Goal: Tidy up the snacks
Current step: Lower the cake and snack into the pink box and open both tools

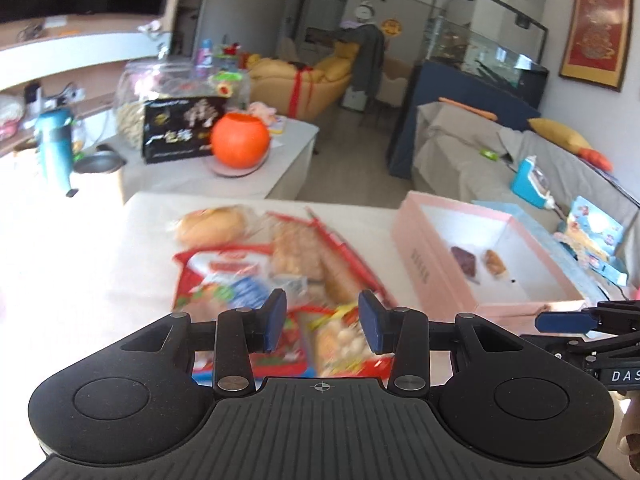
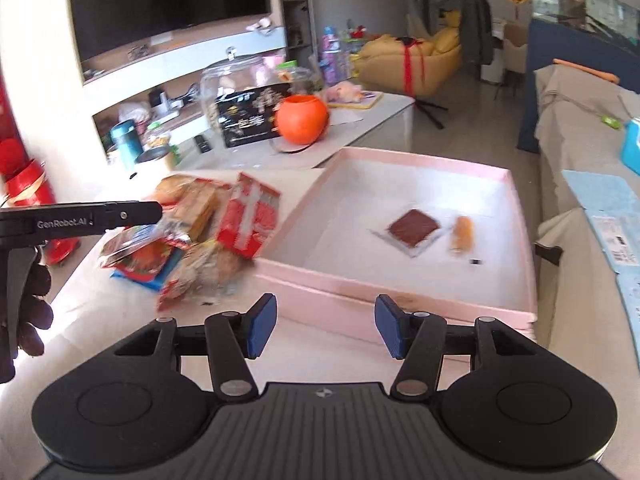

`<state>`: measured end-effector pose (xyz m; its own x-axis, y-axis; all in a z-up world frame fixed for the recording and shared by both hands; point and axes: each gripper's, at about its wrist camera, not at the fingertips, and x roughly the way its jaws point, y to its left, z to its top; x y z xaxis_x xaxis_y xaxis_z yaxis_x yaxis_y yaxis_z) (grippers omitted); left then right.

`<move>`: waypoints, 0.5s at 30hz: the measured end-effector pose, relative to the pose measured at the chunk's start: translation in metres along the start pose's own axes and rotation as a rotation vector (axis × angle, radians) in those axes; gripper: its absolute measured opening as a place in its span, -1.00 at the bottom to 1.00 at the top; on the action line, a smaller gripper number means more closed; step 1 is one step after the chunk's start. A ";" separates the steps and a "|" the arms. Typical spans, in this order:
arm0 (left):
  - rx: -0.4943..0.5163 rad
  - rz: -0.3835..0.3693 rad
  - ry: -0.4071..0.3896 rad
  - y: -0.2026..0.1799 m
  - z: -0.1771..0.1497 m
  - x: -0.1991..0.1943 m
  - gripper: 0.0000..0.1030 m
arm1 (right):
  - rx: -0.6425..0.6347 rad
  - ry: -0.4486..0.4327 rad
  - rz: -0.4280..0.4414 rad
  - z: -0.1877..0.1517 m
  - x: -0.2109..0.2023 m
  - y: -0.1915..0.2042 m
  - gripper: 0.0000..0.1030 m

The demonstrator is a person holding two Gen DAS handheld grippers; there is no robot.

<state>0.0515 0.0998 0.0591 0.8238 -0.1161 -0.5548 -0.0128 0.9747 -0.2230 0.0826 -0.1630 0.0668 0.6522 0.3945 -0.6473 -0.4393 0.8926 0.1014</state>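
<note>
A pile of packaged snacks (image 1: 272,264) lies on the pale table; it also shows in the right wrist view (image 2: 200,236). A pink open box (image 1: 416,264) stands to the right of the pile and shows in the right wrist view too (image 2: 304,276). In it lie a dark brown packet (image 2: 414,227) and a small orange-brown snack (image 2: 462,234). My left gripper (image 1: 322,326) is open and empty, low over the near end of the pile. My right gripper (image 2: 326,328) is open and empty, just before the box's near wall.
Behind is a second table with an orange pumpkin pot (image 1: 239,140), a black box (image 1: 176,128), a glass jar (image 1: 160,80) and a teal bottle (image 1: 56,144). A covered sofa (image 1: 500,152) with a blue toy (image 1: 530,178) runs along the right.
</note>
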 end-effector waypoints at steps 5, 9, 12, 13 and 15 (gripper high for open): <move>-0.095 0.048 0.027 0.038 -0.025 -0.016 -0.14 | -0.070 0.000 0.098 0.020 0.033 0.065 0.07; -0.127 0.050 0.048 0.045 -0.038 -0.023 -0.14 | -0.053 -0.014 0.072 0.060 0.076 0.096 0.07; -0.110 0.006 0.056 0.038 -0.043 -0.027 -0.14 | -0.073 0.026 -0.014 0.092 0.118 0.105 0.03; -0.104 -0.017 0.063 0.035 -0.044 -0.027 -0.14 | -0.071 0.050 -0.030 0.098 0.129 0.105 0.00; -0.075 -0.064 0.089 0.025 -0.047 -0.022 -0.14 | -0.058 0.115 -0.042 0.105 0.151 0.102 -0.08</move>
<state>0.0067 0.1173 0.0277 0.7707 -0.1973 -0.6059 -0.0070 0.9481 -0.3178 0.2012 0.0105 0.0588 0.5969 0.3262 -0.7330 -0.4499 0.8925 0.0308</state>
